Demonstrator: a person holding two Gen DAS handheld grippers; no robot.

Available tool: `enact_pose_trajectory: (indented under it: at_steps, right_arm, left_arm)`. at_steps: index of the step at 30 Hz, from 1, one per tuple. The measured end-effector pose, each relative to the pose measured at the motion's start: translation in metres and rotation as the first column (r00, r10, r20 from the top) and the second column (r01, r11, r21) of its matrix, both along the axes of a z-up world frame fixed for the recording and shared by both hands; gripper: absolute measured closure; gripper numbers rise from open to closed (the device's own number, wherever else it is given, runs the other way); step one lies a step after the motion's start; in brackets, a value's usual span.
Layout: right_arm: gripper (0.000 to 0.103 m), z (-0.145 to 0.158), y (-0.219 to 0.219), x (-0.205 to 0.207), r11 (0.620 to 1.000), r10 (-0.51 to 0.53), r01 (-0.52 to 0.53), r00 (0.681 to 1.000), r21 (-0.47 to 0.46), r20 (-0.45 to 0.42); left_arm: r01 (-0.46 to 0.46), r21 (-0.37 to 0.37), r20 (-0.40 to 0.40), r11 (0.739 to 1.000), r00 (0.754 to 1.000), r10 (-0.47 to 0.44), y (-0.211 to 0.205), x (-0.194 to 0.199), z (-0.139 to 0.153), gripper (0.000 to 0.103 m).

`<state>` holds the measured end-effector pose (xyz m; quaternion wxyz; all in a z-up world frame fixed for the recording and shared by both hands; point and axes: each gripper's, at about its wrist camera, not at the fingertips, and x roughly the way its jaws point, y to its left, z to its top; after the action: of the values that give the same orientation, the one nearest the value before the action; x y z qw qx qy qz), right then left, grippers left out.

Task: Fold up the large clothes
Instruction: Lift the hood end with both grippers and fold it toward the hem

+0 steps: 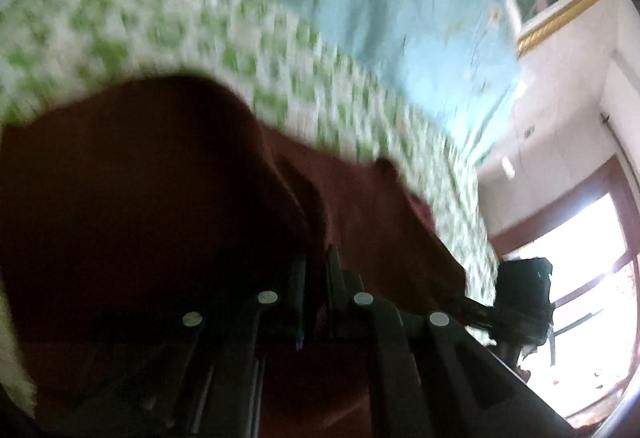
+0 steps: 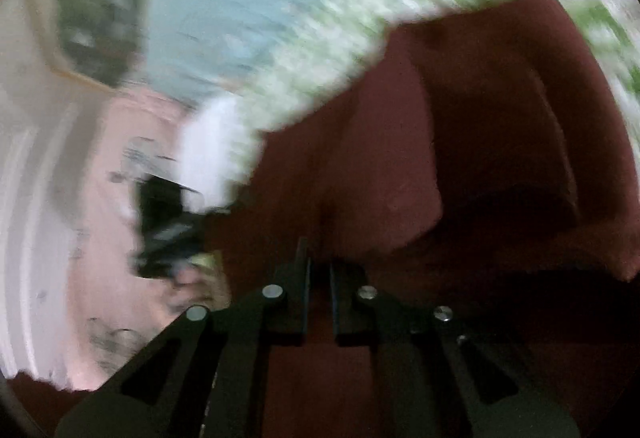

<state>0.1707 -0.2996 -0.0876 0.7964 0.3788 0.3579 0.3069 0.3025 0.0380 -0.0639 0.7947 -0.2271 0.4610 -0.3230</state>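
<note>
Both hand-held grippers, left [image 1: 316, 270] and right [image 2: 320, 262], are clamped nearly closed on the dark red garment [image 1: 140, 178]. It hangs between them, close above the green-patterned bed [image 1: 160, 22], spreading left of the left hand-held gripper and right of the other.

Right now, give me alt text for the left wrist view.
The left gripper is shut on a dark red garment above a green-and-white patterned bedspread. The right gripper holds the cloth's far edge; the picture is blurred.

- Left wrist camera is looking forward and downward, close over dark red garment [image 1: 140, 198].
- Right wrist camera is sharing that garment [image 2: 480, 158] and green-patterned bedspread [image 2: 320, 50].
</note>
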Motion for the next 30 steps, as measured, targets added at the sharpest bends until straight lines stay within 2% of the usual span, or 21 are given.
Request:
enact_pose_trajectory:
  at_steps: [1,4,5,7,9,12,15,18,20,22,23,25,26,27,28,29,30]
  right_arm:
    - [0.095,0.004,-0.001,0.000,1.000,-0.005,0.005,1.000,-0.008,0.011]
    - [0.095,-0.009,0.003,0.007,0.975,-0.053,0.034,0.995,-0.218,-0.080]
    - [0.094,-0.020,0.004,0.008,0.966,-0.061,0.029,0.991,-0.257,-0.118]
    - [0.090,-0.034,0.004,0.004,0.965,-0.065,0.016,0.982,-0.263,-0.179]
    - [0.087,-0.034,0.002,-0.005,0.965,-0.070,0.019,0.980,-0.263,-0.187]
    - [0.079,-0.018,-0.003,-0.021,0.955,-0.082,0.035,0.986,-0.295,-0.148]
    - [0.078,0.005,-0.008,-0.027,0.953,-0.104,0.073,0.990,-0.294,-0.092]
    - [0.078,0.026,-0.003,-0.021,0.960,-0.101,0.092,0.995,-0.264,-0.022]
    - [0.078,0.032,0.010,-0.008,0.960,-0.083,0.077,0.997,-0.269,-0.011]
    - [0.078,0.026,0.022,0.009,0.959,-0.070,0.060,0.997,-0.276,-0.027]
    - [0.078,0.016,0.024,0.018,0.958,-0.072,0.053,0.996,-0.282,-0.058]
    - [0.078,-0.007,0.022,0.031,0.932,-0.119,0.058,0.982,-0.359,-0.148]
    - [0.080,-0.021,0.018,0.035,0.917,-0.150,0.062,0.969,-0.395,-0.195]
    - [0.084,-0.034,0.010,0.036,0.922,-0.166,0.070,0.961,-0.382,-0.223]
    - [0.097,-0.039,0.004,0.034,0.931,-0.175,0.085,0.958,-0.355,-0.228]
    - [0.103,-0.042,-0.004,0.032,0.934,-0.190,0.102,0.954,-0.341,-0.234]
    - [0.103,-0.042,-0.009,0.029,0.939,-0.197,0.115,0.952,-0.326,-0.233]
  left_arm:
    - [-0.020,-0.013,0.011,1.000,1.000,0.021,0.007,0.001,0.003,0.097]
    - [-0.048,0.037,0.009,0.998,0.999,0.048,0.018,0.008,-0.003,0.097]
    - [-0.044,0.057,0.002,0.997,0.999,0.044,0.017,0.009,-0.009,0.097]
    - [-0.033,0.103,-0.009,0.994,0.999,0.034,0.014,0.009,-0.020,0.097]
    - [-0.031,0.103,-0.018,0.994,0.999,0.033,0.012,0.004,-0.025,0.096]
    - [-0.029,0.093,-0.018,0.995,0.999,0.031,0.018,-0.009,-0.020,0.089]
    - [-0.010,0.094,0.025,0.996,1.000,0.008,0.023,-0.035,0.000,0.086]
    - [0.041,0.048,0.082,0.998,0.996,-0.045,0.010,-0.059,0.023,0.080]
    - [0.104,0.012,0.111,0.994,0.988,-0.105,-0.009,-0.070,0.034,0.079]
    - [0.139,0.006,0.121,0.990,0.983,-0.138,-0.024,-0.075,0.034,0.075]
    - [0.159,0.023,0.099,0.987,0.982,-0.160,-0.034,-0.075,0.026,0.075]
    - [0.172,0.075,0.045,0.982,0.984,-0.175,-0.045,-0.073,0.009,0.075]
    - [0.169,0.110,0.015,0.979,0.985,-0.172,-0.047,-0.073,-0.003,0.075]
    - [0.162,0.148,-0.026,0.976,0.987,-0.160,-0.045,-0.072,-0.017,0.076]
    - [0.160,0.152,-0.044,0.975,0.987,-0.155,-0.043,-0.073,-0.024,0.078]
    - [0.157,0.131,-0.060,0.979,0.987,-0.150,-0.038,-0.074,-0.031,0.084]
    - [0.148,0.107,-0.071,0.983,0.987,-0.141,-0.031,-0.075,-0.035,0.088]
